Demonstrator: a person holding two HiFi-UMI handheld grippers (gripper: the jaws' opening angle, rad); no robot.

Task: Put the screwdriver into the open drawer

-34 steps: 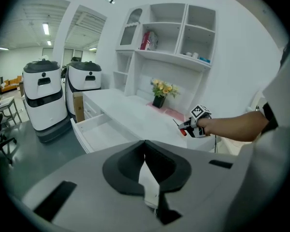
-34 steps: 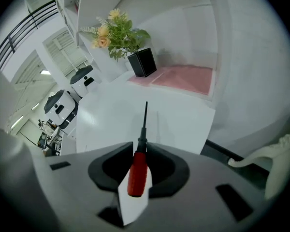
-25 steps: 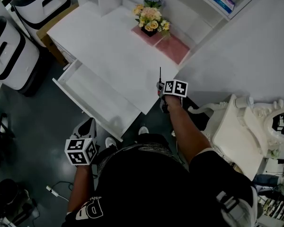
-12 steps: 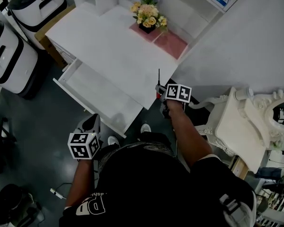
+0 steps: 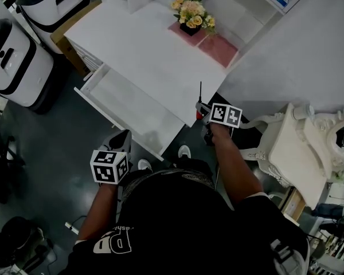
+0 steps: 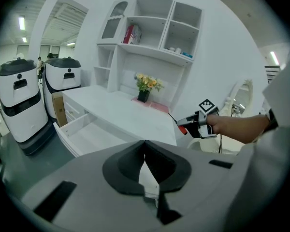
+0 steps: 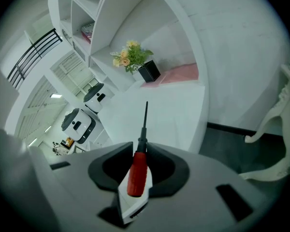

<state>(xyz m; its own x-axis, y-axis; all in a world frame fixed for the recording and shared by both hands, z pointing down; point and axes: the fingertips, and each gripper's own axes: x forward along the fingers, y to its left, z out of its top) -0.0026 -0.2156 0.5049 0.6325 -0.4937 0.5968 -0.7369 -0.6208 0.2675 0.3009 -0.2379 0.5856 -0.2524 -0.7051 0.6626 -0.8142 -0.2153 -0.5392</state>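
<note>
The screwdriver (image 7: pixel 137 172) is gripped by its red handle between the jaws of the right gripper (image 7: pixel 143 148). Its dark shaft sticks out past the jaw tips toward the near corner of the white desk (image 5: pixel 155 56). The desk is seen ahead of both grippers. Its open drawer (image 5: pixel 129 105) is found to the left of the right gripper and just ahead of the left gripper (image 6: pixel 144 146), so the screwdriver is kept well apart from it. The left gripper's jaws are pressed together tip to tip and hold nothing. A pink mat (image 5: pixel 218 47) and a pot of flowers (image 5: pixel 193 15) are placed far beyond the right gripper's tips.
</note>
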